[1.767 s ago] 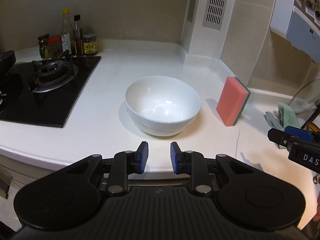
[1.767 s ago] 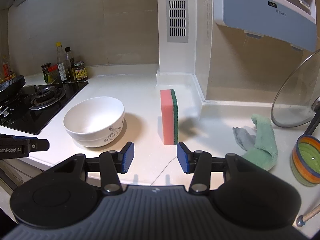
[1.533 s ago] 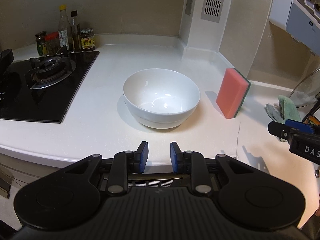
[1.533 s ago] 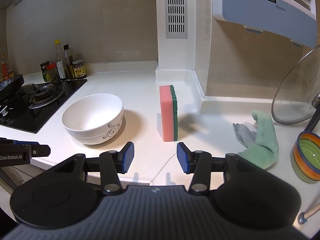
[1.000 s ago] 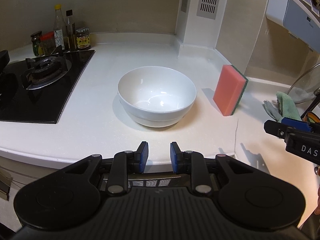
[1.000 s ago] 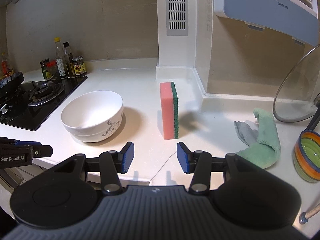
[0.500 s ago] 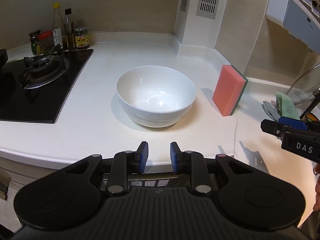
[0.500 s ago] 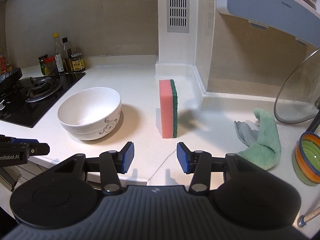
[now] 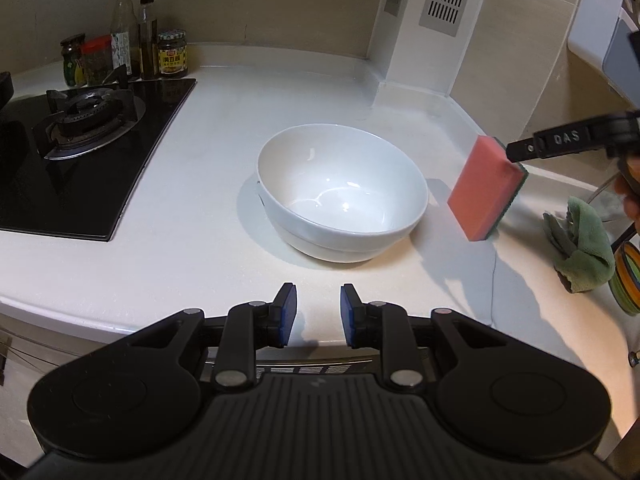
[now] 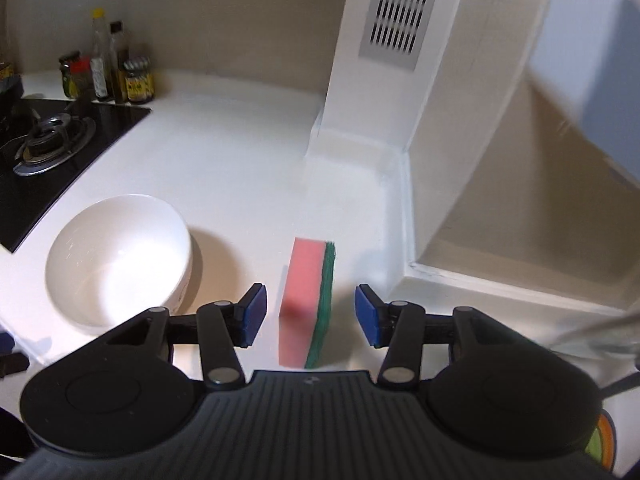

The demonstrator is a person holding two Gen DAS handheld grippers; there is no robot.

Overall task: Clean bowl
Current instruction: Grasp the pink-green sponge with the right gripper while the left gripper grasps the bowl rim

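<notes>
Now my right gripper [image 10: 311, 316] has dropped over the upright sponge [image 10: 308, 304], pads wide astride it, ready to grab; my left gripper [image 9: 319, 316], narrowly parted and empty, faces the bowl [image 9: 342, 190].

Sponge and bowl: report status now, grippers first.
Right gripper open, straddling the upright sponge, pads not touching. Left gripper open, empty, short of the bowl. Bowl upright on the counter, untouched. Nothing in the way.
</notes>
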